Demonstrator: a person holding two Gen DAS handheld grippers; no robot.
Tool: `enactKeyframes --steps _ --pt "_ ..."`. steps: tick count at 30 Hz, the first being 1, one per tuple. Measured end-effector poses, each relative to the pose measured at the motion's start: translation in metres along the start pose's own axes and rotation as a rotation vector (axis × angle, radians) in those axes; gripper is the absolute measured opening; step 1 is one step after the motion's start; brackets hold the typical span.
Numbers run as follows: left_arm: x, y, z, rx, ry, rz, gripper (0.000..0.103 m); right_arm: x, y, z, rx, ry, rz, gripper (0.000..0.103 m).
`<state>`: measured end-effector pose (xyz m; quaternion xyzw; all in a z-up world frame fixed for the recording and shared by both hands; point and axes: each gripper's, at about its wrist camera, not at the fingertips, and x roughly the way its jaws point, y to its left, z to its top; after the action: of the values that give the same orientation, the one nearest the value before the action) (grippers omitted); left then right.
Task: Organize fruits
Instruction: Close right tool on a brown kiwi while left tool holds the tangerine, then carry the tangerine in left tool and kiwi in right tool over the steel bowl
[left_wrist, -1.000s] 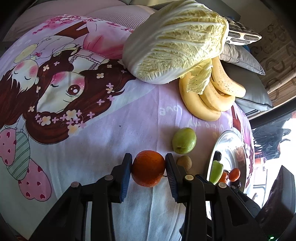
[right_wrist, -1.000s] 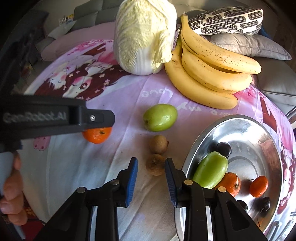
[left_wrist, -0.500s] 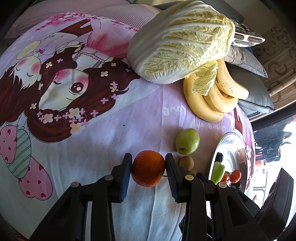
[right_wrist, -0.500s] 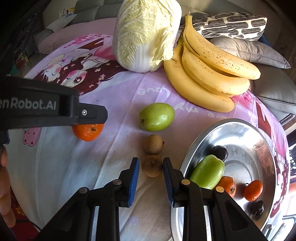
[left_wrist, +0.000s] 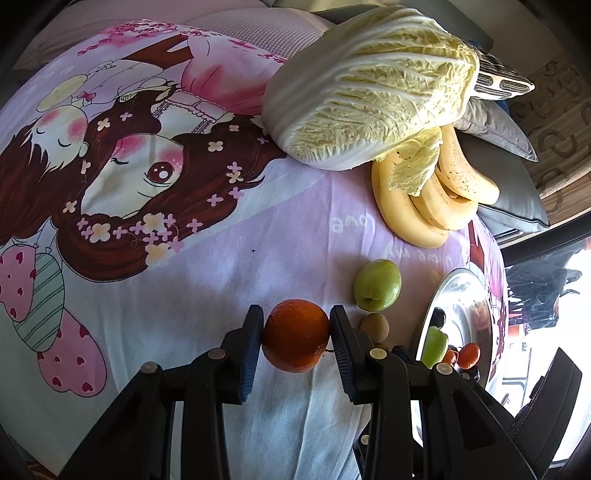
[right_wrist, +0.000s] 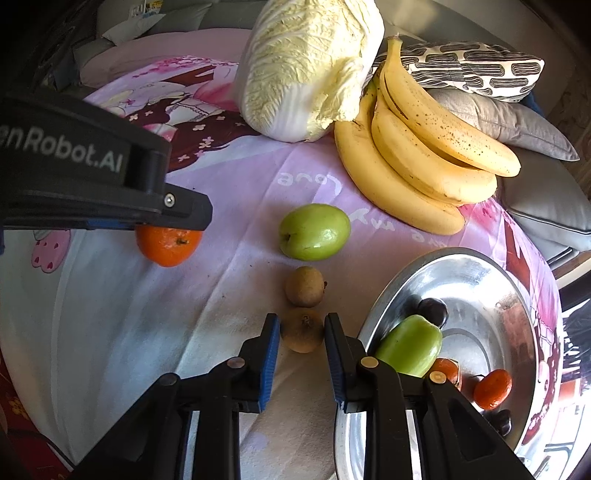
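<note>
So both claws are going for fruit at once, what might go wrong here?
The orange is pinched only at its sides by the left gripper, so it might slip and roll on the soft sheet. The right gripper straddles one brown fruit; closing could nudge its touching neighbour. The metal bowl looks tilted on the bedding.
</note>
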<state>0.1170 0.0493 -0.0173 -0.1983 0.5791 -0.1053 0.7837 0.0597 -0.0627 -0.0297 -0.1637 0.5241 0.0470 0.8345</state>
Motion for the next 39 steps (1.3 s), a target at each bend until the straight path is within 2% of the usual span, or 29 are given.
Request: enactKeyframes --steps 7,18,22,29,39 --pt "-0.001 0.000 0.000 -0.005 -0.003 -0.004 0.038 -0.006 -0.007 -0.003 0.028 -0.004 0.017 0.026" --pt "-0.003 -0.001 -0.001 0.001 -0.013 -0.007 0.038 -0.037 -0.019 -0.002 0.068 -0.080 0.073 0.026" --pt "-0.001 -0.004 -0.001 0.012 -0.009 -0.009 0.038 -0.041 -0.017 -0.002 0.072 -0.082 0.080 0.026" --pt "-0.002 -0.020 -0.004 0.062 -0.019 0.005 0.038 -0.046 -0.029 -0.003 0.097 -0.096 0.094 0.026" --pt "-0.001 -0.055 -0.004 0.152 -0.012 -0.007 0.038 -0.058 -0.069 -0.007 0.199 -0.121 0.084 0.026"
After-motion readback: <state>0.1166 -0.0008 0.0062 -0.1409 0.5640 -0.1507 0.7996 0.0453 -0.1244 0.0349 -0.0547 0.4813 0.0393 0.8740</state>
